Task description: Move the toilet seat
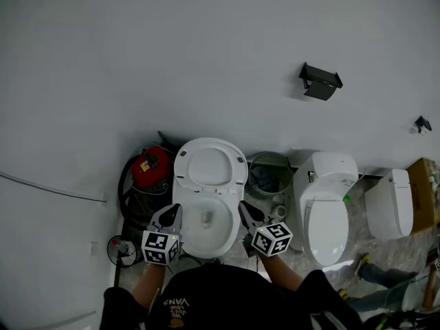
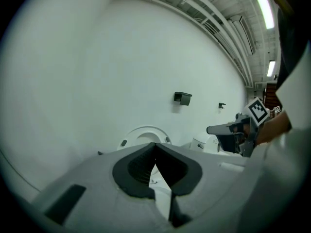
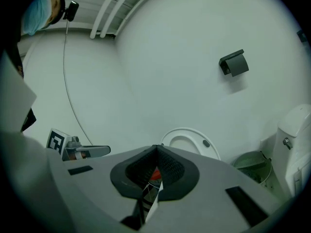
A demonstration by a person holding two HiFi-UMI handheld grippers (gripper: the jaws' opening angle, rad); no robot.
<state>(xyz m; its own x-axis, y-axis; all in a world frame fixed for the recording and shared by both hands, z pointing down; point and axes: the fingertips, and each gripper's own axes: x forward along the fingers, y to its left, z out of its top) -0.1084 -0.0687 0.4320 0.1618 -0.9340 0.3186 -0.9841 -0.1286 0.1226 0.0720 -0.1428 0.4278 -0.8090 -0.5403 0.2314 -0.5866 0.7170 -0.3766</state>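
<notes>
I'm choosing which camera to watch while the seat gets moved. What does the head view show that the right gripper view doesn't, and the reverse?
Only the head view: the open toilet bowl and a far-right white toilet. Only the right gripper view: ceiling pipes. Both: the raised toilet seat, the black wall holder, the mesh bin and the neighbouring toilet.

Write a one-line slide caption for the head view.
Both shut, the left hand-held gripper and right hand-held gripper flank an open white toilet.
</notes>
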